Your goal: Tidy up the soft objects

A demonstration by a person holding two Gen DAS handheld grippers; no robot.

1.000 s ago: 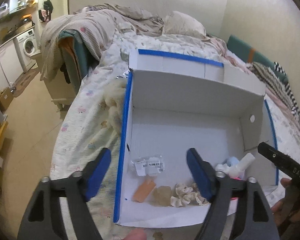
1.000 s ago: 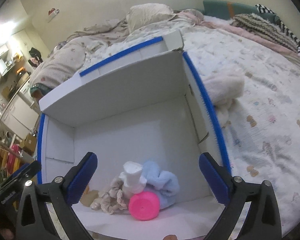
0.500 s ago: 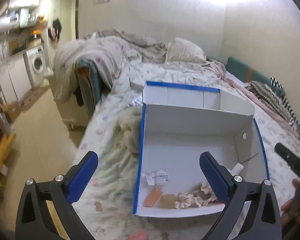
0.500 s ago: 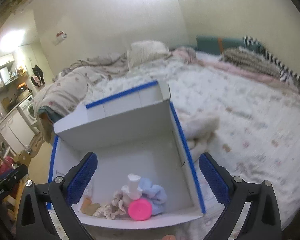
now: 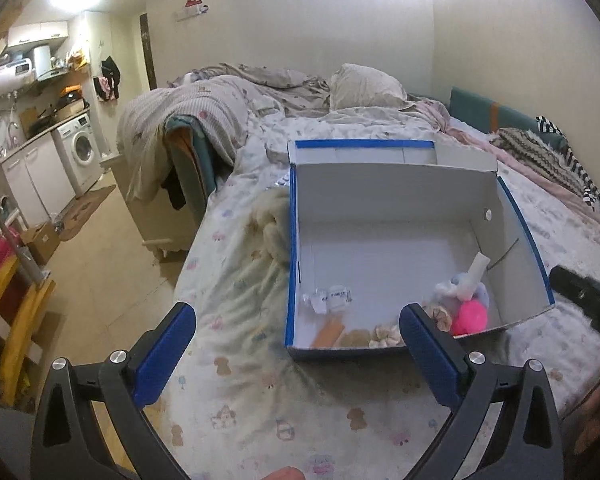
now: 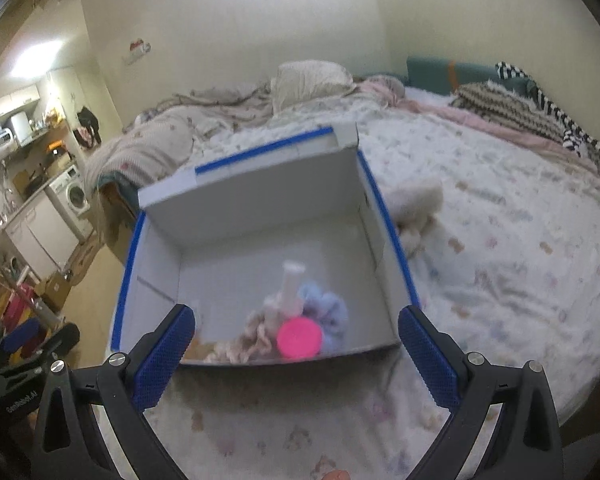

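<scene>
L gripper (image 5: 298, 346): released, jaws wide apart, nothing between them; held above the bed (image 5: 260, 400), short of the box. R gripper (image 6: 296, 350): also released, wide, empty; its view is blurred.

Box (image 5: 380, 200): white cardboard w/ blue tape on rims, sits on the bed, open top, back flap upright. Seen past both grippers, near front wall just ahead of fingertips.

Inside box, all bunched at near end:
- pink round thing (image 5: 470, 317), near R corner, by front wall
- light blue scrunchie (image 6: 326, 308) just behind/beside the pink thing, touching
- white tube (image 5: 475, 270) standing tilted among them
- cream scrunchie (image 5: 386, 334) along front wall, mid
- orange flat piece (image 5: 329, 332) + tan lump beside it, L of cream scrunchie
- clear packets w/ barcode labels (image 5: 332, 298) on box floor, L side, apart from the rest

Outside box: cream fluffy cloth (image 5: 272, 220) on bed, against box's L wall. Pillow (image 5: 364, 88) + rumpled blanket at far end. Washing machine (image 5: 80, 152) far L.
</scene>
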